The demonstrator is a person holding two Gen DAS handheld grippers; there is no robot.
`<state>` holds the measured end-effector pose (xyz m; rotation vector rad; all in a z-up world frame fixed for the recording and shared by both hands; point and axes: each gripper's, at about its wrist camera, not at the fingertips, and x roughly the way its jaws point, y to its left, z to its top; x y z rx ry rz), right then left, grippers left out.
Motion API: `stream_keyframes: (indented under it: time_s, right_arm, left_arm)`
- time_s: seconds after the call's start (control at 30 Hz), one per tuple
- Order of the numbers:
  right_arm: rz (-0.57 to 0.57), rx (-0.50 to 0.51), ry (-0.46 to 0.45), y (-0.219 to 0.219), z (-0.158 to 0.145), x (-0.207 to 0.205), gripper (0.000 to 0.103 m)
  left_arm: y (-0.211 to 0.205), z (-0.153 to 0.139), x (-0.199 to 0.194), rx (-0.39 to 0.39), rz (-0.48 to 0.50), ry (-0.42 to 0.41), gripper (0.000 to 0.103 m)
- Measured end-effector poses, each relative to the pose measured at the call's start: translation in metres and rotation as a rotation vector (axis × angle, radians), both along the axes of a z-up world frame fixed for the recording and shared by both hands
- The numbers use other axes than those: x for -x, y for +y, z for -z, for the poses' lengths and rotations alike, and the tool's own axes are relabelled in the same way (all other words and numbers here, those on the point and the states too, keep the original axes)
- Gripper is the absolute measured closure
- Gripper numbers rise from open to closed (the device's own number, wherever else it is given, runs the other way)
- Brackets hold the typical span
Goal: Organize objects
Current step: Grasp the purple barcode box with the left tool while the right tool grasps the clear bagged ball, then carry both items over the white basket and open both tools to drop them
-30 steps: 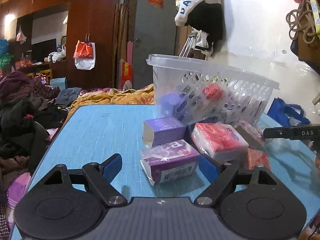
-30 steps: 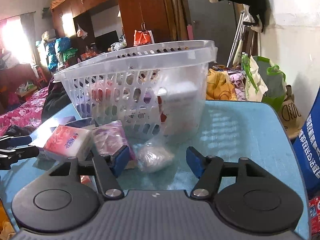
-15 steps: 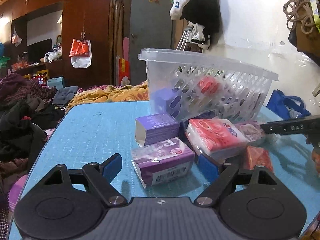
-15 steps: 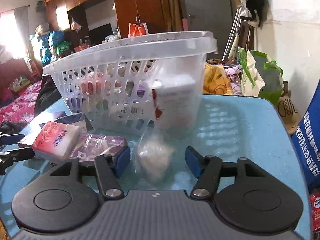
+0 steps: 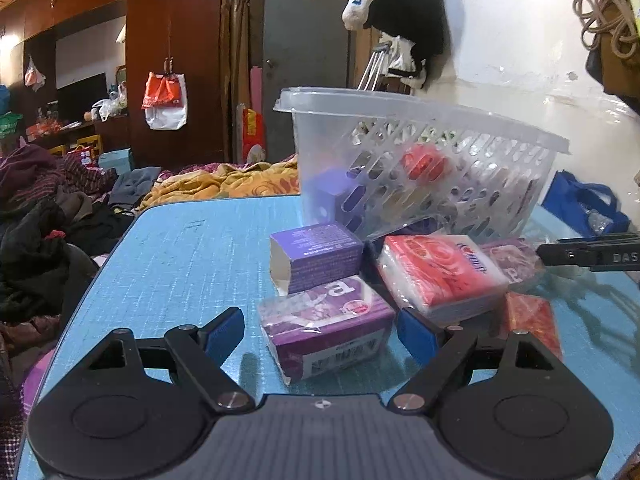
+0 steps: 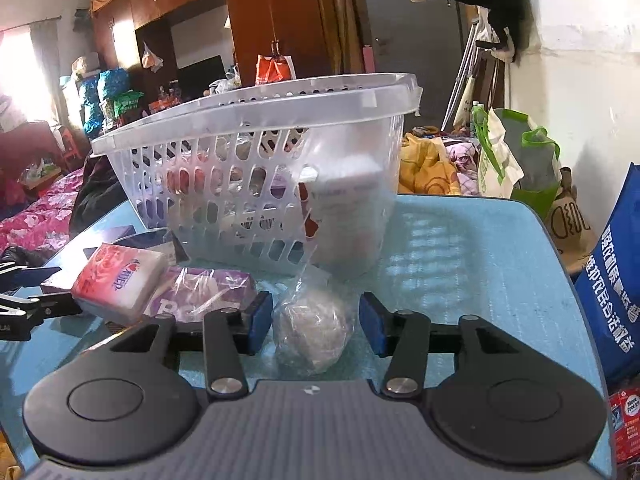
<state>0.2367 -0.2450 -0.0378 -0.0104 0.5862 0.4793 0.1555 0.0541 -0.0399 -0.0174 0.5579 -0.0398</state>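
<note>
Pick step: right gripper (image 6: 316,322) jaws have just been closing around clear bagged lump (image 6: 312,330) before basket (image 6: 256,128), pads not yet pressing. Left gripper (image 5: 320,334) spread around purple pack (image 5: 326,326). Next: clamp, lift into basket.

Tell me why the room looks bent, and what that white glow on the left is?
Both views are fisheye, so edges curve. Right wrist view: the window is blown out by daylight, and the basket casts striped light on the table. Left wrist view: dimmer, evenly lit.
</note>
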Motion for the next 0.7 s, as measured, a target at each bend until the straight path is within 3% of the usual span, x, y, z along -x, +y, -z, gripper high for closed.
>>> stream_keyframes:
  time_s: [0.1, 0.17, 0.53, 0.7]
  right_arm:
    - [0.002, 0.001, 0.002, 0.0005, -0.0002, -0.0012, 0.050]
    - [0.003, 0.001, 0.007, 0.0001, 0.0003, -0.0017, 0.049]
    - [-0.013, 0.019, 0.010, 0.0017, 0.0016, 0.0034, 0.046]
    - [-0.013, 0.040, 0.011, 0.0055, 0.0028, 0.0032, 0.056]
  left_arm:
    - [-0.0013, 0.0000, -0.0034, -0.007, -0.020, 0.014, 0.019]
    - [-0.0023, 0.0005, -0.0022, -0.015, -0.020, 0.011, 0.029]
    - [0.0000, -0.0009, 0.0014, -0.010, -0.018, -0.012, 0.030]
    - [-0.0001, -0.0003, 0.0014, -0.006, -0.017, -0.011, 0.030]
